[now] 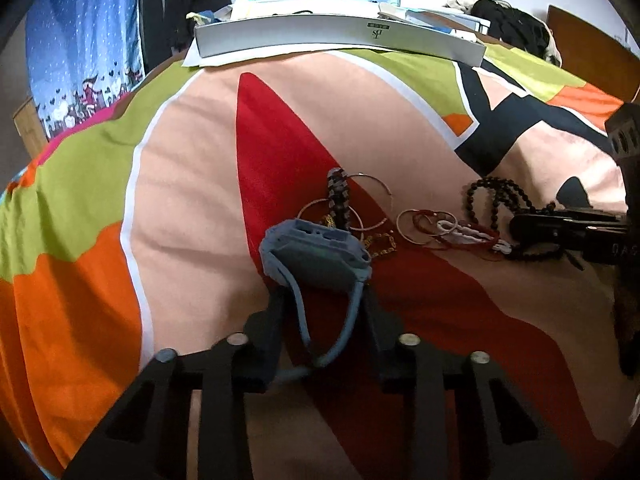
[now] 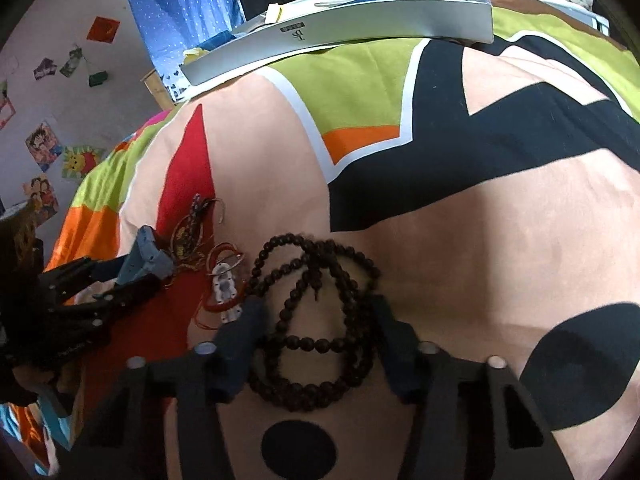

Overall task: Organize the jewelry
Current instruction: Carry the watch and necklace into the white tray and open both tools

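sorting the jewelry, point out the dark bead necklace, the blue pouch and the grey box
dark bead necklace (image 2: 316, 344), right wrist view, bead strand crossing its middle
blue pouch (image 1: 316, 258), left wrist view, flat front face
grey box (image 1: 320, 36), left wrist view, long side

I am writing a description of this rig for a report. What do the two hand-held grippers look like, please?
Both are matte black. The left gripper and the right gripper each have two dark blue-grey fingers on angular black linkage arms with triangular cut-outs, joined by round silver pins. From the left wrist view, the right gripper's black body shows faint pale lettering, too blurred to read. No cables or sleeves are visible.
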`<state>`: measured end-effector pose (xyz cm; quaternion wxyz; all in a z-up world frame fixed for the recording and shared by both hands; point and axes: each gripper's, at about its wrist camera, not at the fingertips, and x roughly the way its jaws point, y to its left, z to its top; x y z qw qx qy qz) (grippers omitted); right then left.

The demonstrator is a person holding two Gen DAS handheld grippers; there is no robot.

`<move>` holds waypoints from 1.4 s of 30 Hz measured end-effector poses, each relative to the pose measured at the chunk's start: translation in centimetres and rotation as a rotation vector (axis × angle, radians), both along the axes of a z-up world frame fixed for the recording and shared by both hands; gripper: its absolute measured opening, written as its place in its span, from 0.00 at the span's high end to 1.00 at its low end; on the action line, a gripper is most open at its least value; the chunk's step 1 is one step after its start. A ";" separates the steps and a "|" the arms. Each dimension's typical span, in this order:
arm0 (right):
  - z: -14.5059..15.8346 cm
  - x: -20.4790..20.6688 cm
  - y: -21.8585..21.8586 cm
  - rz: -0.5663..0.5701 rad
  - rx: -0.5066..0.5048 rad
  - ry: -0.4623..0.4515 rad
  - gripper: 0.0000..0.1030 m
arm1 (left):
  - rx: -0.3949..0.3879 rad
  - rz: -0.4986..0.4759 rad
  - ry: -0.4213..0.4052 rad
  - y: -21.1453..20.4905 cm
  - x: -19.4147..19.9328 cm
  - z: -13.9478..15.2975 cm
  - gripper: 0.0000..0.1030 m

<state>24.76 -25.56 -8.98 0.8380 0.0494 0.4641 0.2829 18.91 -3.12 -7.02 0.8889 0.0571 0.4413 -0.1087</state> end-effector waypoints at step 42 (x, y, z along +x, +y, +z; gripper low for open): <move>20.2 7.6 2.7 -0.001 -0.029 -0.468 0.90 | -0.144 0.010 -0.303 -0.1 14.2 16.1 0.79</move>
